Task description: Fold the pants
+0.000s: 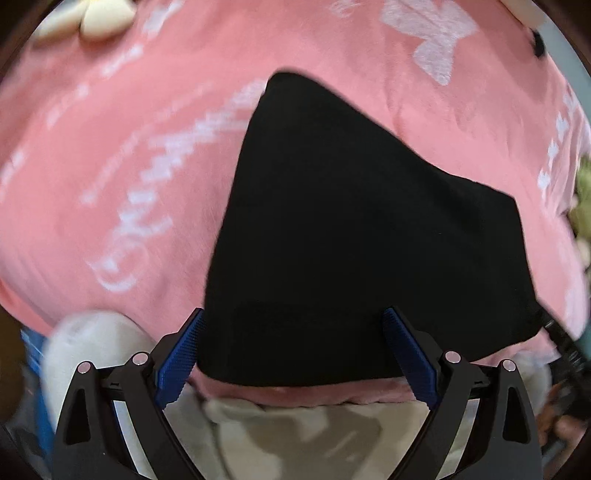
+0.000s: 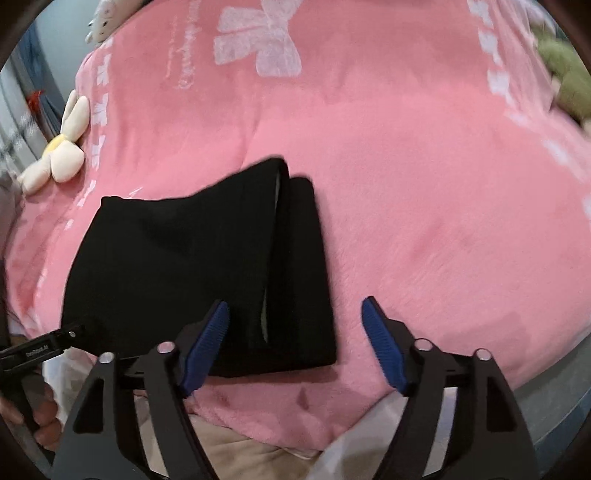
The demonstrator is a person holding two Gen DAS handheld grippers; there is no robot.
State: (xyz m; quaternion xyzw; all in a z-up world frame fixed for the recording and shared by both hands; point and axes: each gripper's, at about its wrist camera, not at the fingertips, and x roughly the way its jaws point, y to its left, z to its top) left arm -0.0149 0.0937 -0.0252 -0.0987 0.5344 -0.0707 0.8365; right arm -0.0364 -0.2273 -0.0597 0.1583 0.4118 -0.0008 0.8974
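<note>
Black pants (image 2: 192, 266) lie folded into a compact stack on a pink blanket (image 2: 424, 221), with layered edges showing along the right side. My right gripper (image 2: 294, 304) hovers open over the stack's near right corner, its blue pads (image 2: 212, 332) wide apart and holding nothing. In the left wrist view the same pants (image 1: 351, 221) fill the middle. My left gripper (image 1: 294, 317) stands open above their near edge, with the dark cloth spanning the gap between the blue pads (image 1: 184, 350). A hand (image 2: 40, 417) grips the left tool at the lower left of the right wrist view.
A cream flower plush (image 2: 61, 155) lies at the blanket's left edge, a white plush (image 2: 103, 18) at the far left and a green plush (image 2: 565, 74) at the far right. Beige bedding (image 2: 236, 458) hangs below the bed's near edge. Pink blanket stretches wide to the right of the pants.
</note>
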